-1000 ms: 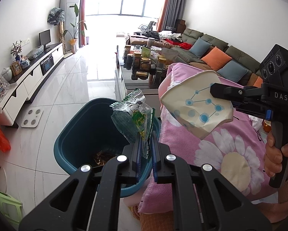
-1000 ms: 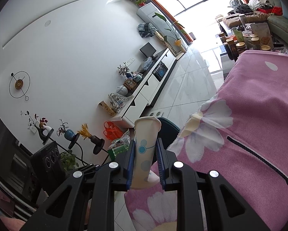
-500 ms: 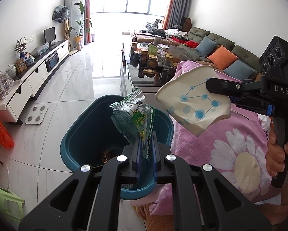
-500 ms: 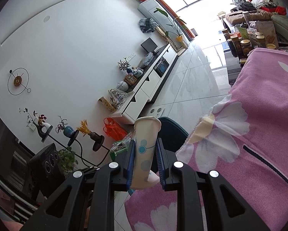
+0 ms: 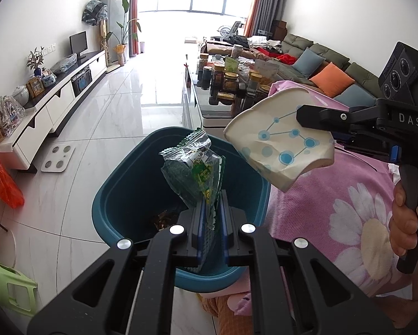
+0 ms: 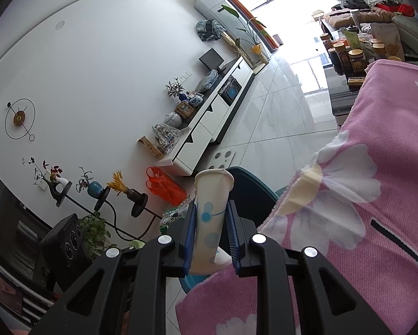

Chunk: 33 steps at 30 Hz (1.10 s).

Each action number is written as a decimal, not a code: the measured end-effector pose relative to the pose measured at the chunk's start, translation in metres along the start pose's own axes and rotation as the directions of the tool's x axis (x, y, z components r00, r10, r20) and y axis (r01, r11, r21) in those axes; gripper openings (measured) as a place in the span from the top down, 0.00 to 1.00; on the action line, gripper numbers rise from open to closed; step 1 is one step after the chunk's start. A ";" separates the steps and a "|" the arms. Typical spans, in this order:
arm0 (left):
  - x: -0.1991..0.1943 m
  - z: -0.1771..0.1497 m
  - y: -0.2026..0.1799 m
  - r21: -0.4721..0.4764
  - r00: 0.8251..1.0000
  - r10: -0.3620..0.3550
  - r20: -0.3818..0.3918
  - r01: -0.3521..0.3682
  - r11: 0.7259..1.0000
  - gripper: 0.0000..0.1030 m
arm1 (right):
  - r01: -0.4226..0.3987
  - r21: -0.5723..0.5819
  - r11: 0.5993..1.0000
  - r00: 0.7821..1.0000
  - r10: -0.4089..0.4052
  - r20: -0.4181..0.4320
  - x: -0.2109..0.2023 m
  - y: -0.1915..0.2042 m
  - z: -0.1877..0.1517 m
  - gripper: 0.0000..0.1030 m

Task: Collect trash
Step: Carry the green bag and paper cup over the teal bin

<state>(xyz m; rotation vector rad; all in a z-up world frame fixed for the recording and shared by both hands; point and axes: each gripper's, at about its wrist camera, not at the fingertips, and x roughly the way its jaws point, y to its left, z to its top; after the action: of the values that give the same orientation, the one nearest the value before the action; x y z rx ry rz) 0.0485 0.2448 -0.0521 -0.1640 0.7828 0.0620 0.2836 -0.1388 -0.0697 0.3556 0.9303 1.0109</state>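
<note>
My left gripper [image 5: 210,209] is clamped nearly flat on the lower edge of a crinkled green snack wrapper [image 5: 193,176], which stands up from the blue pads directly over the open mouth of the teal trash bin [image 5: 119,184]. The left wrist view looks down into the bin and shows some brownish scraps [image 5: 164,219] at its bottom; the right wrist view catches only a slice of the bin's rim [image 6: 248,187], with no sight of the inside.

My right gripper [image 6: 210,223] squeezes a crushed white paper cup [image 6: 211,212] printed with blue dots and lines, the pads pressing its flattened sides. From the left wrist camera I see that cup [image 5: 281,145] side-on, held just above and to the right of the bin's rim, over the edge of a pink blanket with white daisies [image 5: 348,209], with my hand [image 5: 407,223] wrapped around the right gripper's handle. The right wrist view shows the cup edge-on, and the wrapper [image 6: 175,213] only as a sliver by the left pad.
</note>
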 end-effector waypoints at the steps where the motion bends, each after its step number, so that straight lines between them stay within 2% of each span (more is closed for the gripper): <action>1: 0.001 0.000 0.000 -0.002 1.000 -0.002 -0.001 0.002 1.000 0.91 | 0.002 0.002 1.000 1.000 -0.002 -0.002 0.002 0.000 0.000 0.80; 18: 0.034 -0.001 0.014 -0.035 0.998 0.010 -0.068 -0.012 0.999 0.90 | 0.036 -0.008 0.999 0.999 -0.036 -0.037 0.027 0.010 0.002 0.80; 28: 0.057 0.005 0.017 -0.027 0.994 0.012 -0.111 -0.015 1.000 0.90 | 0.074 0.031 0.997 0.997 -0.073 -0.040 0.036 0.002 0.003 0.80; 33: 0.062 0.003 0.016 -0.031 0.994 0.010 -0.107 -0.014 0.999 0.90 | 0.073 0.030 0.997 0.996 -0.072 -0.046 0.039 0.000 0.002 0.80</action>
<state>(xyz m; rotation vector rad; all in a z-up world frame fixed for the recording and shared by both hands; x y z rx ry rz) 0.0922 0.2611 -0.0955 -0.1941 0.8903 0.0775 0.2933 -0.1056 -0.0877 0.3248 0.9939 0.9413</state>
